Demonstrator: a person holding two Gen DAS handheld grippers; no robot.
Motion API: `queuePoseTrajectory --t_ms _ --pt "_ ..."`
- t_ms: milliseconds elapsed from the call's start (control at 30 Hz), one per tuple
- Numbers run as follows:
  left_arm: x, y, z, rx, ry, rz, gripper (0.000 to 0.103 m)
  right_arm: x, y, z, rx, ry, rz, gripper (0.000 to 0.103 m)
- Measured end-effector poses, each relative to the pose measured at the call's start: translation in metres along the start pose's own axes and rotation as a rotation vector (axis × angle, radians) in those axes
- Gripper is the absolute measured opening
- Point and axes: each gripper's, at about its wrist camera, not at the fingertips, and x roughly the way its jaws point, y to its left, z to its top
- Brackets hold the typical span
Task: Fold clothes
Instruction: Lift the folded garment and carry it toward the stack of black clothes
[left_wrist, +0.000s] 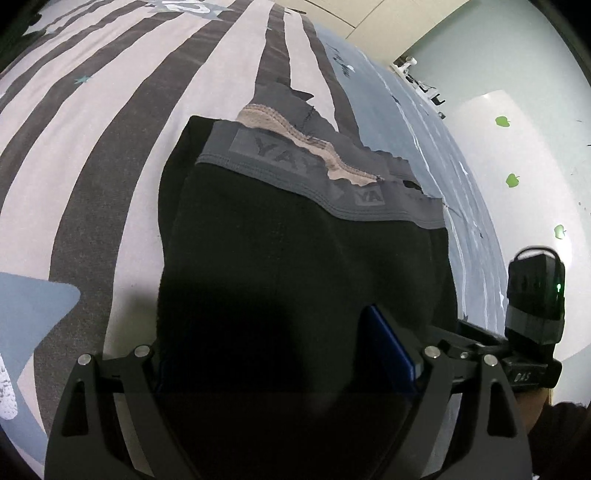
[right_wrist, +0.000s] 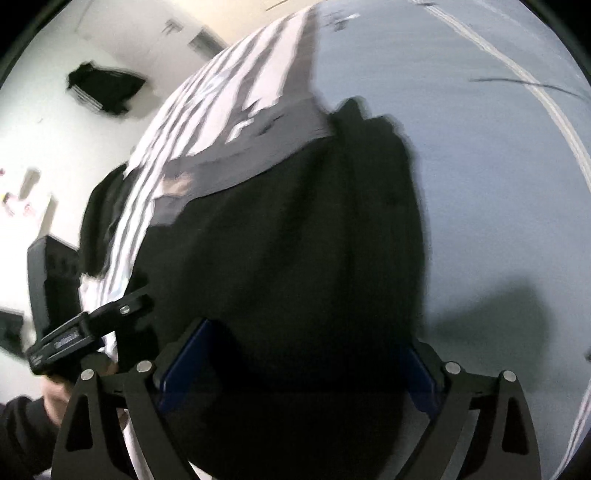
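A black garment (left_wrist: 295, 280) with a grey waistband (left_wrist: 314, 177) marked "YAY" lies on a striped bedspread (left_wrist: 122, 122). My left gripper (left_wrist: 269, 373) has the black cloth bunched between its jaws, with one blue pad (left_wrist: 384, 343) showing on the right. In the right wrist view the same black garment (right_wrist: 295, 240) fills the middle, blurred. My right gripper (right_wrist: 295, 369) also has the cloth bunched between its blue pads (right_wrist: 188, 354). The other gripper (right_wrist: 66, 339) shows at the lower left there. Fingertips are hidden by cloth in both views.
The bed has a pale blue section (right_wrist: 480, 184) to the right of the garment. A white floor (left_wrist: 524, 166) with green apple stickers lies beyond the bed edge. Another dark garment (right_wrist: 103, 88) lies on the floor at the far left.
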Motion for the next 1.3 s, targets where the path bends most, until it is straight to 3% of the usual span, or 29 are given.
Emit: queuePoseTrajectory --t_ms 100,133,167,233,333,467,600,733,967,1300 --pt "0.001 -0.002 -0.001 -0.001 -0.011 0.023 0.084 0.007 -0.002 0.008 0.003 0.008 0.031 0.095" --pt "0.001 -0.004 -0.001 0.004 -0.012 0.027 0.079 0.007 -0.004 0.010 0.023 0.002 0.051 0.095" --pt "0.000 -0.006 -0.002 0.009 -0.014 0.020 0.074 0.005 -0.007 0.011 0.043 -0.004 0.074 0.095" --pt "-0.002 -0.010 -0.006 0.030 -0.022 0.004 0.046 0.004 -0.010 0.008 0.042 -0.007 0.111 0.088" --pt "-0.003 -0.021 -0.008 0.088 -0.042 0.038 0.038 0.006 -0.005 0.008 -0.003 0.010 0.146 0.036" --pt "-0.017 -0.023 -0.011 0.101 -0.081 0.048 0.032 0.005 -0.001 0.011 0.017 -0.025 0.135 0.025" --pt "-0.052 -0.020 -0.011 0.094 -0.142 0.016 0.031 -0.008 0.021 0.010 0.004 -0.069 0.113 0.023" --pt "-0.094 0.007 -0.008 0.054 -0.205 -0.001 0.031 -0.015 0.062 0.017 -0.040 -0.101 0.117 0.023" --pt "-0.172 0.085 0.037 0.044 -0.292 0.030 0.031 0.015 0.186 0.039 -0.132 -0.121 0.145 0.023" --pt "-0.344 0.246 0.172 0.148 -0.392 0.178 0.031 0.111 0.428 0.106 -0.139 -0.199 0.271 0.023"
